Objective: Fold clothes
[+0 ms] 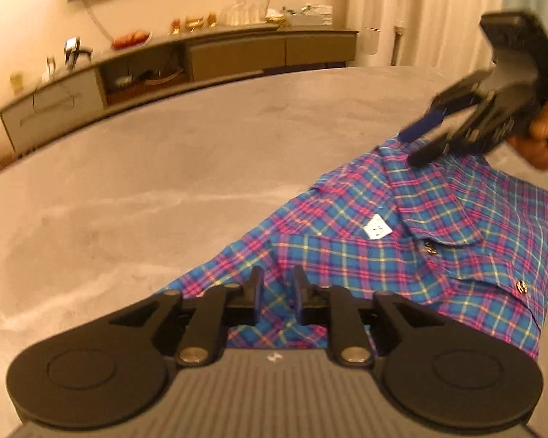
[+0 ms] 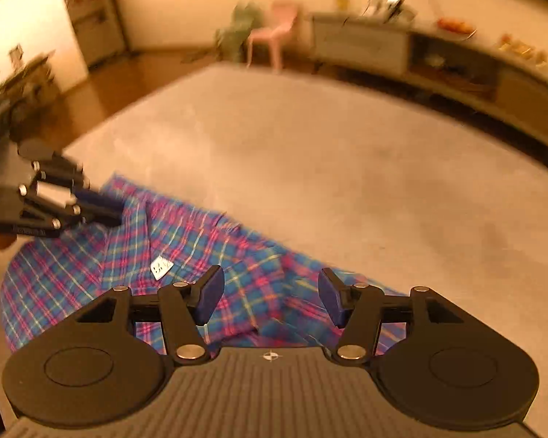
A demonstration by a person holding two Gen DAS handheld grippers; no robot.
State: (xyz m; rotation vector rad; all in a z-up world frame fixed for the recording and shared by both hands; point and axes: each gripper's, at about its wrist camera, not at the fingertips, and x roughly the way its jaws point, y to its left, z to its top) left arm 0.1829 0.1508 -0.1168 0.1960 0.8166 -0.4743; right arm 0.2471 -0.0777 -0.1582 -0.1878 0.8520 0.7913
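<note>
Both grippers tilt down over the plaid shirt (image 1: 438, 226) lying on the grey surface (image 1: 164, 168). Left gripper (image 1: 277, 284) narrow, gripping nothing; right gripper (image 2: 270, 292) wide, empty.

right gripper (image 2: 270, 297): fingers apart, nothing clamped | plaid shirt (image 2: 128, 255) on grey surface (image 2: 347, 168)
</note>
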